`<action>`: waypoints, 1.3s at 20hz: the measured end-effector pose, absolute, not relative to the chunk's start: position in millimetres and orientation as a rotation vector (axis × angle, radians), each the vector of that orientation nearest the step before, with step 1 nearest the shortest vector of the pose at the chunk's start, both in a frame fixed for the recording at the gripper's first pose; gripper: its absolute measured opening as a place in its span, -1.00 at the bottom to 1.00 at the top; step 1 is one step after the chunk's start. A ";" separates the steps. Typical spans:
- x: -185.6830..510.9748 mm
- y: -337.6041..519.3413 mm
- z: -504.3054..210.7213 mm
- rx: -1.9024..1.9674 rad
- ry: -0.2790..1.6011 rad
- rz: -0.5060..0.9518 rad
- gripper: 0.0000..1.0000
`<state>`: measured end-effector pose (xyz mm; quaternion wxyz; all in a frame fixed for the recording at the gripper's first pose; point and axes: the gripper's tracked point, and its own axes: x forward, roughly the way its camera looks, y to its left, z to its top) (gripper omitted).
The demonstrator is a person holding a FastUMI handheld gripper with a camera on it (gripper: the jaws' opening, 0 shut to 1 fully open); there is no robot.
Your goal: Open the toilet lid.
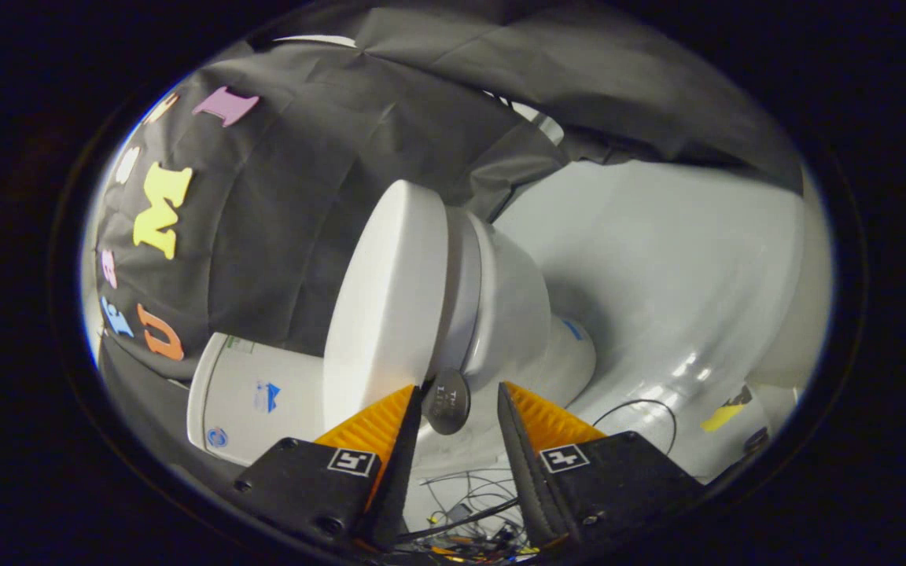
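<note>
The view is rolled sideways. A white toilet stands ahead with its lid point(386, 314) lying down on the seat point(462, 291) over the bowl point(512, 314). A round grey pull tab point(447, 402) sticks out from the lid's front edge. My gripper point(460, 386) is open, and the tab sits between the fingers, close against one finger point(378, 428). The other finger point(543, 420) stands apart from the tab. Neither finger presses on the lid.
The white tank point(252, 393) sits behind the lid, against the black cloth wall point(303, 181). The toilet stands on a glossy white floor point(657, 275). On that floor lie a thin black cable loop point(642, 409), a yellow tape mark point(724, 413) and a tangle of wires point(469, 511).
</note>
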<state>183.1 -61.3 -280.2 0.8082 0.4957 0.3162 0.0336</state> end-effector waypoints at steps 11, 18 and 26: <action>190.4 -49.0 -272.7 1.294 0.688 0.132 -0.65; 190.2 -45.3 -268.0 1.287 0.738 0.056 -0.82; 190.6 -43.9 -252.4 1.242 0.699 0.070 -0.89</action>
